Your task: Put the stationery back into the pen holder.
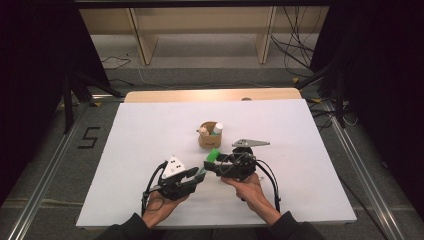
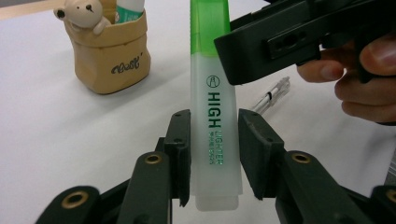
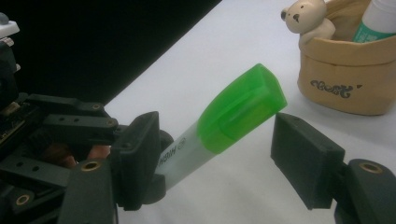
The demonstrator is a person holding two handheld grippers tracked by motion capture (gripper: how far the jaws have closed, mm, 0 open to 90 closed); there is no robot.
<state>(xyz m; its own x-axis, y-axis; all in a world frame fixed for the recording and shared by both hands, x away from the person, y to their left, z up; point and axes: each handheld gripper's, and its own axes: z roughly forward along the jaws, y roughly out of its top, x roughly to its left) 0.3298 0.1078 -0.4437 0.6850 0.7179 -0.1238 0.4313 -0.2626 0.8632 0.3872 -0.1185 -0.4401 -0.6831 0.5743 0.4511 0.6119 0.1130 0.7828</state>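
A green highlighter (image 1: 213, 155) with a translucent barrel (image 2: 215, 116) is held above the white table. My left gripper (image 2: 215, 135) is shut on the lower barrel, with both pads pressed against its sides. The green cap (image 3: 240, 107) points away from it, toward the right hand. My right gripper (image 3: 219, 158) is open with the cap between its jaws; a gap shows between the cap and the right pad (image 3: 303, 158). In the high view the two grippers meet tip to tip, left (image 1: 200, 174) and right (image 1: 212, 162), near the table's middle front.
A tan pen holder (image 1: 209, 135) with a small bear figure (image 3: 306, 16) and a white-green tube (image 2: 128, 9) stands just beyond the grippers. A clear pen (image 2: 271, 95) lies on the white table cover (image 1: 150, 130) under the right hand.
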